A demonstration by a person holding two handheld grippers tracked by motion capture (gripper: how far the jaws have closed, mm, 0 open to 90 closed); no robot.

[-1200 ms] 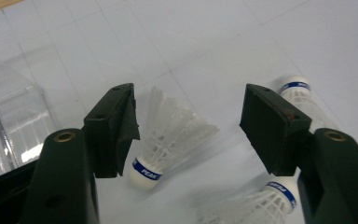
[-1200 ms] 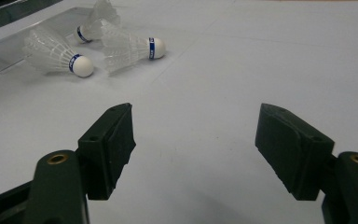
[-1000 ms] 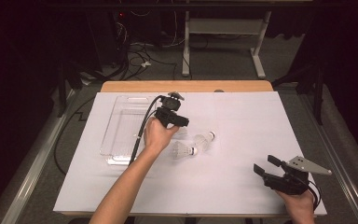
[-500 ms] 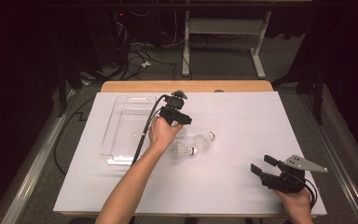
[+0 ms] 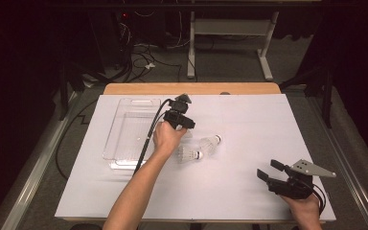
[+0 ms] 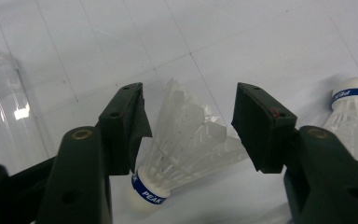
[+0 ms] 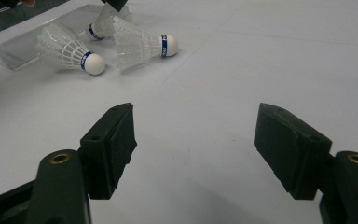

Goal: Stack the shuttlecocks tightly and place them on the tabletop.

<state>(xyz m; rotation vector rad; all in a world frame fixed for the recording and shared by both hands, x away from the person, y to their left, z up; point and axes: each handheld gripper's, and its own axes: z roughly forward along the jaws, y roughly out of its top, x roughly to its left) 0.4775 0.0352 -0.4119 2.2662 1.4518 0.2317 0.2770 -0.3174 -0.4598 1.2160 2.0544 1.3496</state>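
Three white feather shuttlecocks with blue bands lie near the middle of the white table. My left gripper [image 5: 184,128] points down over one shuttlecock [image 6: 186,140], whose feather skirt lies between the jaws. These jaws have just been closing. The pads [image 6: 137,121] stand close beside the feathers, and I see no squeeze, so the left gripper [image 6: 189,100] is open. A second shuttlecock [image 5: 189,154] and a third [image 5: 211,143] lie just right of that hand. My right gripper [image 5: 268,169] rests low at the front right, open and empty [image 7: 193,121], facing the shuttlecocks [image 7: 140,46].
A clear plastic tray [image 5: 112,139] lies flat to the left of the left hand, its edge showing in the left gripper view [image 6: 0,107]. A black cable [image 5: 146,139] trails from the left gripper across the tray. Table legs and cables stand on the floor beyond the far edge.
The left hand has settled very slightly lower over the shuttlecocks. The right hand and the two free shuttlecocks have not moved.
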